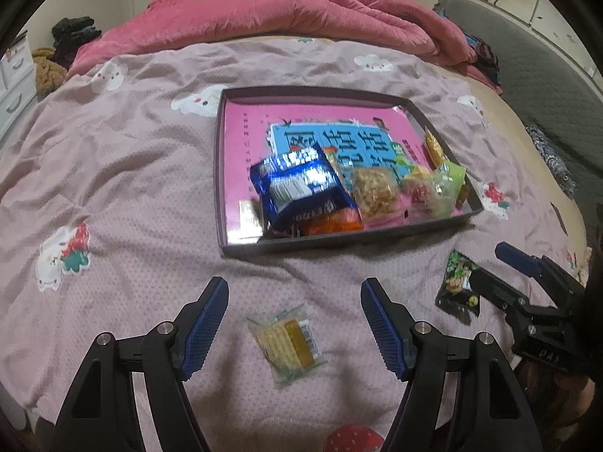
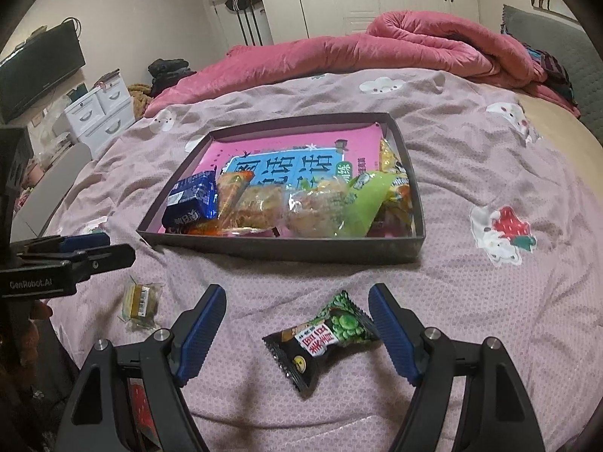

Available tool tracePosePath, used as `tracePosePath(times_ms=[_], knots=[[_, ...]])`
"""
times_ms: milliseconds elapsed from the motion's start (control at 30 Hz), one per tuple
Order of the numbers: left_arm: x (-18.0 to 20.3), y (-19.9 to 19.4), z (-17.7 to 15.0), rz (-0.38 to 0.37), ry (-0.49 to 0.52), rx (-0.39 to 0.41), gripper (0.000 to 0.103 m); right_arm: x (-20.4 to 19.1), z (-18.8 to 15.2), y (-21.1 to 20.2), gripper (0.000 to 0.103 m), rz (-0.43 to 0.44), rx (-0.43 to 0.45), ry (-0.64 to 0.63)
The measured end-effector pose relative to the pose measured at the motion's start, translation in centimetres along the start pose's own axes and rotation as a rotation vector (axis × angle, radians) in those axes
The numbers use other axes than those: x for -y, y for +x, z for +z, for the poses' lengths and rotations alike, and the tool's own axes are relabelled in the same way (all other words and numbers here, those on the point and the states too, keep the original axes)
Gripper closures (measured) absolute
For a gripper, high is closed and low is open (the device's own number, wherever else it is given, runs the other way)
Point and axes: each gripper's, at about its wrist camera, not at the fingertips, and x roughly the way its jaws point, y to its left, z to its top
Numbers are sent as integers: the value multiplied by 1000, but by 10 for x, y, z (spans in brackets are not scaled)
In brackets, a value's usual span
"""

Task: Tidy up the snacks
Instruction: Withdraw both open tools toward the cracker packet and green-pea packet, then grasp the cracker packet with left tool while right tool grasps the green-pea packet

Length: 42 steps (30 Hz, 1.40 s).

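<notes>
On the near edge of the bed, short of the tray's front wall: two loose snacks. Left gripper spread wide, nothing pinched, straddling a clear-wrapped yellow cracker packet. Right gripper likewise spread and empty around a black-and-green candy packet.

Likely trouble: slick crinkly wrappers squirting sideways from closing pads; soft bedsheet bunching into the pinch along with the packet; crackers cracking under too hard a squeeze; a crowded tray front, with the blue biscuit pack and others heaped there, spilling a new arrival over the low wall.

Readable writing: "GenRobot.AI" on the left gripper's body in the right wrist view. Large Chinese characters on the tray's blue-and-pink liner and on the candy label, not reliably legible.
</notes>
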Motion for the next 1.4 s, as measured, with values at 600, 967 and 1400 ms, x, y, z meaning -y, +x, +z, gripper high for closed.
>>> tracePosePath(times_ms=[600,967,1400], knots=[[-11,18,-35,-77,-43,-120,26,12,-16,21,25,-28,-150,55],[-14,33,-43,-68,-90,-155,25,12,-18,28,25,-23,-175,53],[-4,40,-42,-79,-90,-141,40,14,-17,37,25,-23,-177,46]])
